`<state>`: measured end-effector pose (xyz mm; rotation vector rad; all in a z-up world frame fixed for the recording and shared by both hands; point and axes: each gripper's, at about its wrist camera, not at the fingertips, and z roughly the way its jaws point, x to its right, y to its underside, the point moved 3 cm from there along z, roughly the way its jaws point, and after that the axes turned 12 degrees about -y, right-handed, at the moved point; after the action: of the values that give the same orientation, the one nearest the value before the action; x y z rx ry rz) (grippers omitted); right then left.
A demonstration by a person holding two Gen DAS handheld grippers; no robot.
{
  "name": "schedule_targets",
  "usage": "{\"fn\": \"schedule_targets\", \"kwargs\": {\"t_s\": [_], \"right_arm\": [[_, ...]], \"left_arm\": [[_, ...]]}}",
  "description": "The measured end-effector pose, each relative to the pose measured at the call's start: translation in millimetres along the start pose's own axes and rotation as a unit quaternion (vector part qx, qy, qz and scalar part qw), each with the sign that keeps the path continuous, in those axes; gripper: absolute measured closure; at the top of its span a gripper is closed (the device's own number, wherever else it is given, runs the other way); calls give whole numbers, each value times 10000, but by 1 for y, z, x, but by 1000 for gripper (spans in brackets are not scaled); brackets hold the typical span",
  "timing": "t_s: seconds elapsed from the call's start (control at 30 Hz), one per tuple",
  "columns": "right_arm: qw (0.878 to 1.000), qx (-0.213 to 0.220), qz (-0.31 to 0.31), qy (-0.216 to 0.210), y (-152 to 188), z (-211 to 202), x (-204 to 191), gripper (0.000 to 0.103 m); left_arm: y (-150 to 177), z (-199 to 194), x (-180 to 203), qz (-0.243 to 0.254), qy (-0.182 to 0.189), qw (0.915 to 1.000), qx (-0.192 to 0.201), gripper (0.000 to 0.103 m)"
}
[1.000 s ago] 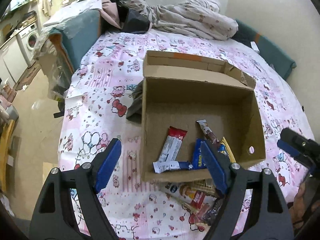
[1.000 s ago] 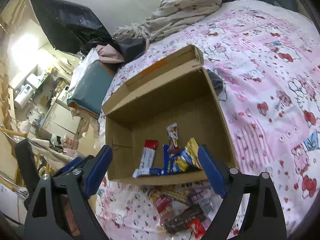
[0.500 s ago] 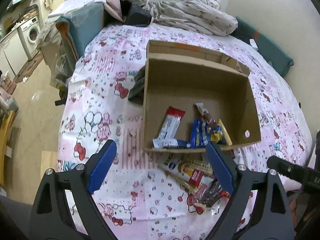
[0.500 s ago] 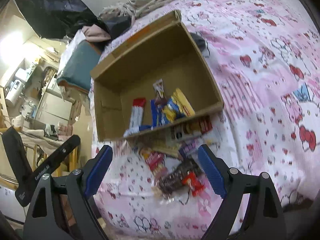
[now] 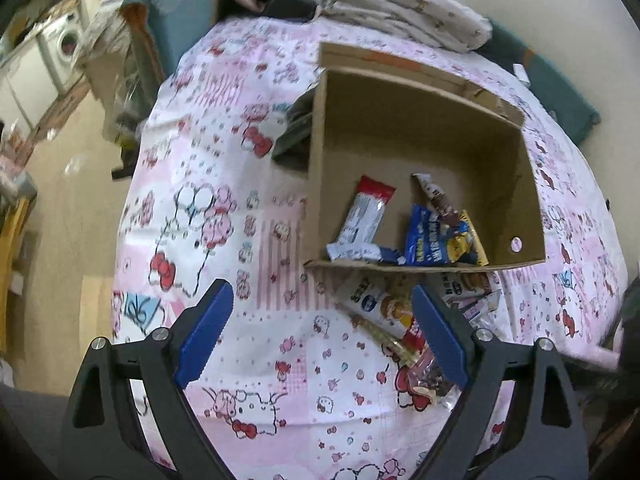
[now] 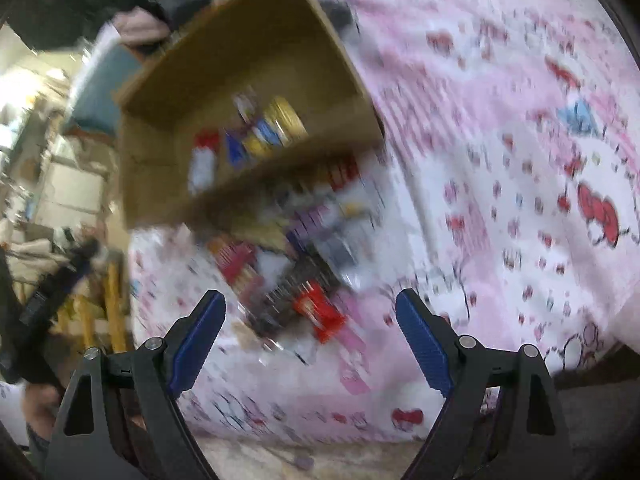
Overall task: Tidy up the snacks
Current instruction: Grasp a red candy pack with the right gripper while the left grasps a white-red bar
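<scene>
Loose heap of shiny snack wrappers (image 5: pixel 404 332) on pink cartoon bedsheet (image 5: pixel 208 216), just beside open brown cardboard box (image 5: pixel 420 128). Nearer than 1 s ago. Left hand-held gripper (image 5: pixel 322 332) wide, empty; right hand-held gripper (image 6: pixel 310 338) closing, nothing btwn pads.

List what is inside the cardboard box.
Inside the cardboard box, near its front wall: a red-and-white bar, a blue packet, a brown bar and a yellow packet. Anything beneath these overlapping wrappers is hidden.

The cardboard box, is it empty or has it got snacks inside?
Snacks inside: the cardboard box holds several wrapped snacks near its front wall.
</scene>
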<state>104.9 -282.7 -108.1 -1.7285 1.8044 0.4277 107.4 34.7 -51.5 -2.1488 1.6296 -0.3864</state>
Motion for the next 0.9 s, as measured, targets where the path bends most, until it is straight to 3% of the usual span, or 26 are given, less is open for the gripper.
{"fn": "schedule_targets", "kwargs": {"t_s": [0.1, 0.27, 0.33, 0.4, 0.43, 0.63, 0.73, 0.9], "right_arm": [[9988, -422, -204, 155, 4, 23, -2, 31], [9935, -810, -564, 569, 5, 55, -9, 36], [9911, -991, -576, 670, 7, 65, -7, 49], [9899, -1076, -600, 706, 9, 68, -7, 76], [9897, -1089, -625, 694, 10, 67, -7, 80], [9932, -979, -631, 94, 18, 46, -20, 85], [9954, -515, -704, -395, 14, 25, -35, 85], [9936, 200, -835, -736, 0, 0, -50, 85]], "left_arm": [[0, 5, -4, -190, 87, 9996, -179, 14], [1, 4, -1, -74, 87, 9999, -122, 14], [2, 6, -2, -93, 106, 9997, -183, 14], [2, 7, -6, -156, 121, 9995, -238, 14], [2, 8, -7, -178, 131, 9994, -250, 14], [1, 9, -7, -225, 195, 9991, -295, 14], [3, 12, -3, -212, 195, 9990, -354, 14], [4, 19, 6, -390, 90, 9982, -450, 14]]}}
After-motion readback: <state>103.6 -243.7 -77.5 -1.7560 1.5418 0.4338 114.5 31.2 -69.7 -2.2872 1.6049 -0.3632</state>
